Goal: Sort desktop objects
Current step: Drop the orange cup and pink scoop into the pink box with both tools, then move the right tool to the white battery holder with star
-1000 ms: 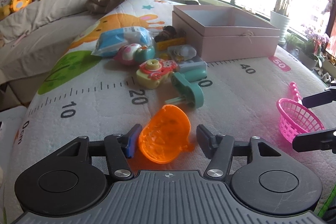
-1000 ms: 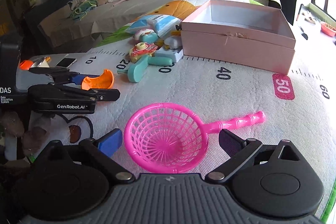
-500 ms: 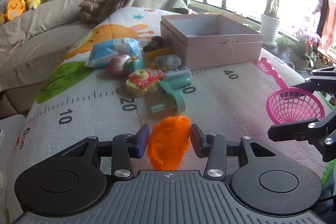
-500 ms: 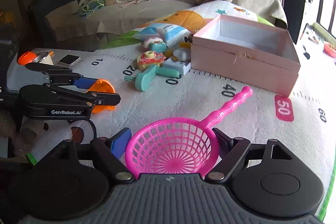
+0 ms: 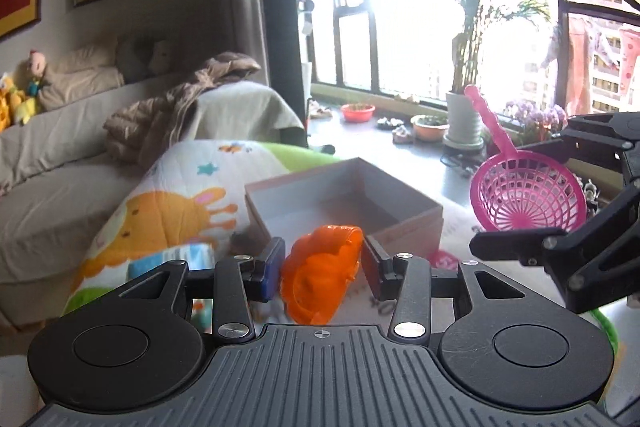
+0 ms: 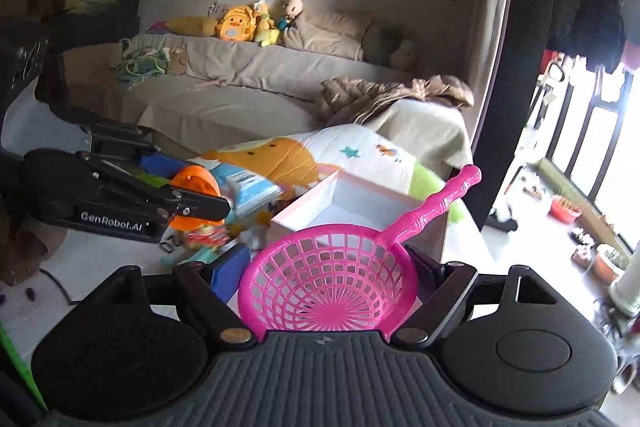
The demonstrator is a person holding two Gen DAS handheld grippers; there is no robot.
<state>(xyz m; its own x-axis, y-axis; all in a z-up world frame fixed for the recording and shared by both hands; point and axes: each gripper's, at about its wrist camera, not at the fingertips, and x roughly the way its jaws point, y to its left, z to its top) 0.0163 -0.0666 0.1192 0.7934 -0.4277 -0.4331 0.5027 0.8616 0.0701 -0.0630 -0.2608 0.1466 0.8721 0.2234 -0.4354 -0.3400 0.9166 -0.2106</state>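
Pink box on printed mat

Each camera sits just behind its own tool, looking forward and slightly down along the fingers. The left one faces the bright window; the right one faces the sofa. Both take in the pink box close ahead, and each catches the other tool at its edge.
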